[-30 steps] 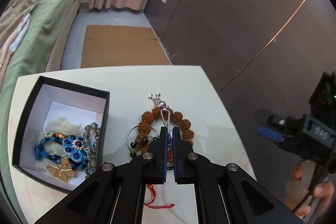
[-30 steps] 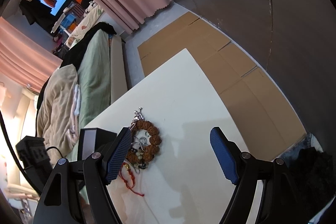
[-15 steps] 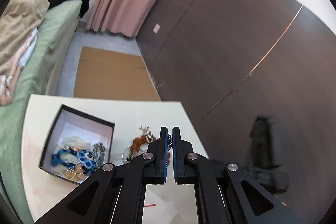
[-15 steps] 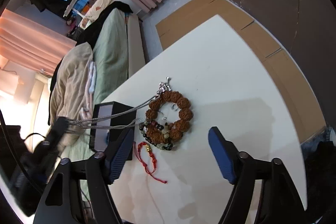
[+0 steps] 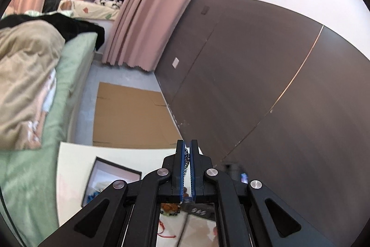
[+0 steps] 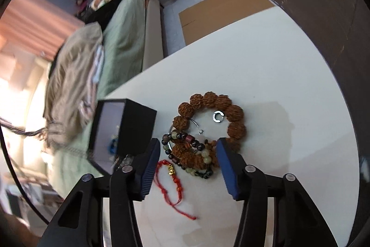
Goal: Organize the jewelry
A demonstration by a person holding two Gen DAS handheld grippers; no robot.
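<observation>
My left gripper is shut on a silver chain and holds it high above the white table; the chain hangs down between the fingers. The black jewelry box lies below and to the left; it also shows in the right wrist view. My right gripper is open and hovers over a pile on the table: a brown seed-bead bracelet, a dark mixed-bead bracelet, a small silver ring and a red string bracelet.
A bed with green sheet and beige blanket runs along the table's left side. Cardboard lies on the floor beyond the table. A dark panel wall stands to the right.
My left gripper has risen well above the table, lifting the silver chain off the bead pile. My right gripper has moved in closer over the bracelets.
</observation>
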